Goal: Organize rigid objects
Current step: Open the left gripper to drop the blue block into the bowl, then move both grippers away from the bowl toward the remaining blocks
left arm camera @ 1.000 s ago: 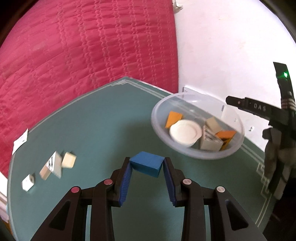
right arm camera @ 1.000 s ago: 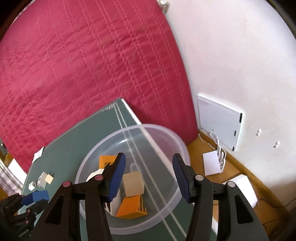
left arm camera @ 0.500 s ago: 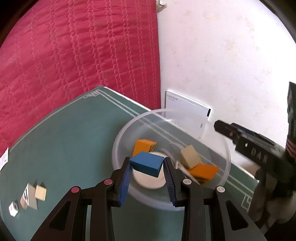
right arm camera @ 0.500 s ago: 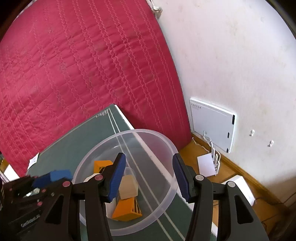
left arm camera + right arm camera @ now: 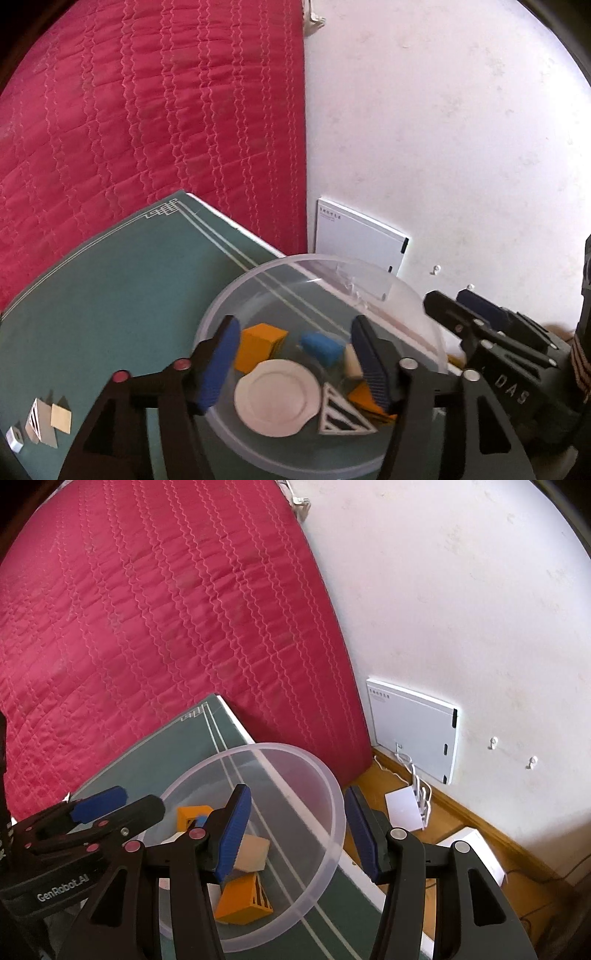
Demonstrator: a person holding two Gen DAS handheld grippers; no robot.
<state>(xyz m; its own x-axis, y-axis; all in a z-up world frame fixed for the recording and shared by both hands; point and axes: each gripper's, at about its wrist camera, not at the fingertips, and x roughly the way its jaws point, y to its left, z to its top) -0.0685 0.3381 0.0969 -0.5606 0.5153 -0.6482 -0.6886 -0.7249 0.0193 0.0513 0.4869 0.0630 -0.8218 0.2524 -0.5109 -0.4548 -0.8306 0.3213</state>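
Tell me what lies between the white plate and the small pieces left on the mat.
Left wrist view: between the white plate and the small pieces, only the bowl's wall, bare green mat and the left tool's finger.

White letters "DAS" stood on the black body of the right gripper (image 5: 476, 328), seen from the left wrist. "GenRobot.AI" was printed in white on the body of the left gripper (image 5: 122, 808), seen from the right wrist. Small print on the white wall panel (image 5: 413, 731) was too fine to read.
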